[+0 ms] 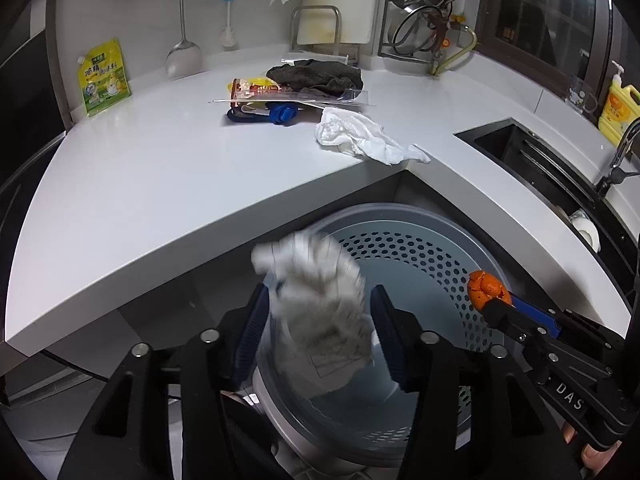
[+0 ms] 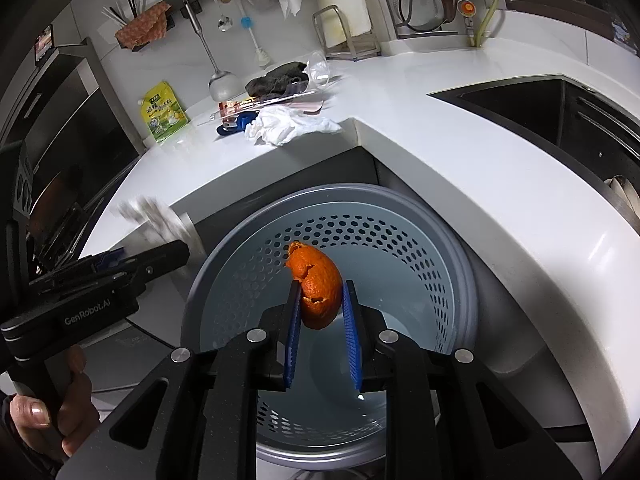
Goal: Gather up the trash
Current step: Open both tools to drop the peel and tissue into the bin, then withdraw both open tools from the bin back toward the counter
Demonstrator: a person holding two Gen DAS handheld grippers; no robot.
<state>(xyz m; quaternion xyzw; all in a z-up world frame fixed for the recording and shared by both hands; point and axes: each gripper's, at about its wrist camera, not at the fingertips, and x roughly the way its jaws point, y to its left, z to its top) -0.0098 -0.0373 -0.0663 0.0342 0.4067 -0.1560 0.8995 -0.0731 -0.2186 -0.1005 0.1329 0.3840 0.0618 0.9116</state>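
Both grippers hang over the perforated trash bin (image 2: pixel 400 240): the left gripper (image 1: pixel 318 320), jaws spread, drops its crumpled tissue (image 1: pixel 320 312), while the right gripper (image 2: pixel 320 300) pinches orange peel (image 2: pixel 316 284), probably released next

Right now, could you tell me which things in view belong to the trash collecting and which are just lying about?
Belongs to the job: crumpled paper wad, orange peel, perforated bin, probably the white tissue on the counter.
Just lying about: yellow seasoning pouch, dark cloth, ladle, dish soap bottle.
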